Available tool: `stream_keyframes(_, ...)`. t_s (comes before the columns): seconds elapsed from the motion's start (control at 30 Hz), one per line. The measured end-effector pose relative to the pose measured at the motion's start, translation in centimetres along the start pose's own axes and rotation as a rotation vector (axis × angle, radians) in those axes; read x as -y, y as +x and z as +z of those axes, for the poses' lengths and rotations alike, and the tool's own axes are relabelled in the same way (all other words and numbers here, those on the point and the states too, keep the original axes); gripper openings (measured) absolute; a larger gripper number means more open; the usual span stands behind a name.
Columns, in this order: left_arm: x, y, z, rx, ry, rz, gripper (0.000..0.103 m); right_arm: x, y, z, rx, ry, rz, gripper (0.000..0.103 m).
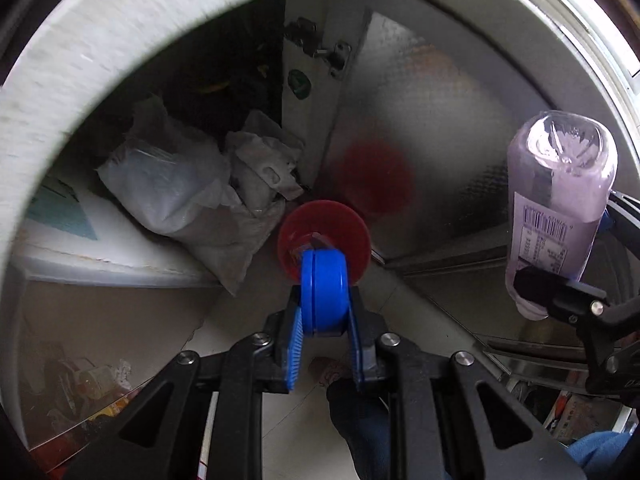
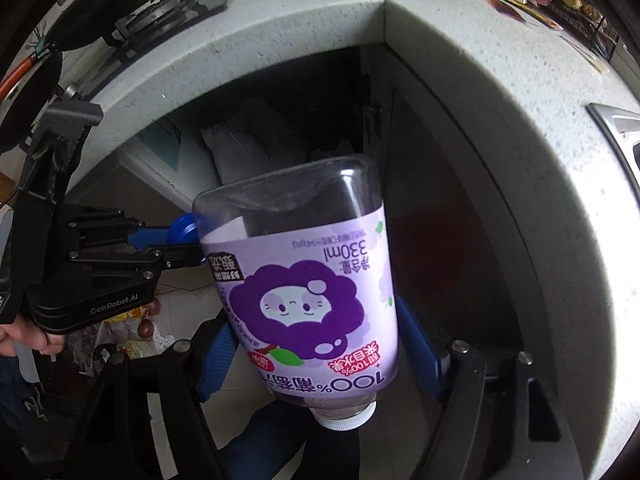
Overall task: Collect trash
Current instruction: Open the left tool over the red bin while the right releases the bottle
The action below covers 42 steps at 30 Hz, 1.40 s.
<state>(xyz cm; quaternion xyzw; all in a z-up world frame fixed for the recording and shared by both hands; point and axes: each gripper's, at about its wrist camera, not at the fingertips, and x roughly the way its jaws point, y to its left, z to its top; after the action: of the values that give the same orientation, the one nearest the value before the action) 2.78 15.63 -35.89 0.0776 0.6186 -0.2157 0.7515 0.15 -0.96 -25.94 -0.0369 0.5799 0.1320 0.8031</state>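
My left gripper (image 1: 325, 312) is shut on a blue plastic cap (image 1: 323, 288) and holds it just above a red bin (image 1: 324, 236) on the floor under the counter. My right gripper (image 2: 316, 340) is shut on a clear bottle with a purple grape label (image 2: 308, 296), held upside down with its white cap toward me. The bottle (image 1: 560, 208) and right gripper (image 1: 556, 292) show at the right of the left wrist view. The left gripper (image 2: 176, 246) with the blue cap (image 2: 182, 232) shows at the left of the right wrist view.
A speckled white counter edge (image 2: 460, 40) arcs overhead. Crumpled white plastic bags (image 1: 188, 188) lie in the open cabinet beside the bin. A metal cabinet door (image 1: 432, 128) stands right of it. A stove burner (image 2: 152, 16) sits on the counter. Litter (image 2: 132, 328) lies on the floor.
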Motion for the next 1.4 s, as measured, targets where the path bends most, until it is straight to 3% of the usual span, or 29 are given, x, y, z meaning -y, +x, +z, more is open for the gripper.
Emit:
stream_keyframes(0.33, 0.7, 11.1, 0.4, -0.045, 0.048, -0.007, 0.018, 3.7, 9.7, -1.3, -0.015, 0.059, 0.013, 0.072)
stream_keyframes(0.53, 0.9, 14.3, 1.2, -0.059, 0.055, -0.042, 0.018, 4.7, 12.1, -1.7, 0.001, 0.043, -0.005, 0.072)
stream_keyframes(0.63, 0.7, 15.4, 1.8, -0.067, 0.054, -0.046, 0.027, 5.0, 12.2, -2.0, 0.016, 0.050, -0.025, 0.072)
stream_keyframes(0.7, 0.5, 15.7, 2.5, -0.072, 0.044, -0.054, 0.045, 5.0, 12.1, -2.0, 0.016, 0.054, -0.025, 0.072)
stream_keyframes(0.77, 0.2, 15.5, 3.0, -0.067, 0.028, -0.046, 0.084, 5.4, 12.4, -1.9, 0.009, 0.058, -0.017, 0.072)
stream_keyframes(0.9, -0.7, 14.5, 3.3, -0.038, -0.016, -0.059, 0.086, 5.7, 12.9, -1.2, 0.005, 0.053, -0.008, 0.072)
stream_keyframes(1.07, -1.5, 13.7, 2.8, -0.033, -0.017, 0.015, 0.091, 5.6, 13.1, -0.7, -0.008, 0.024, 0.012, 0.072)
stream_keyframes(1.17, -2.3, 13.6, 2.1, -0.034, -0.021, 0.039, 0.095, 5.4, 13.8, -0.2, -0.016, 0.005, 0.024, 0.072)
stream_keyframes(1.4, -4.6, 13.8, 0.4, -0.049, -0.069, 0.064, 0.095, 4.5, 16.9, 0.6, -0.059, -0.027, 0.061, 0.072)
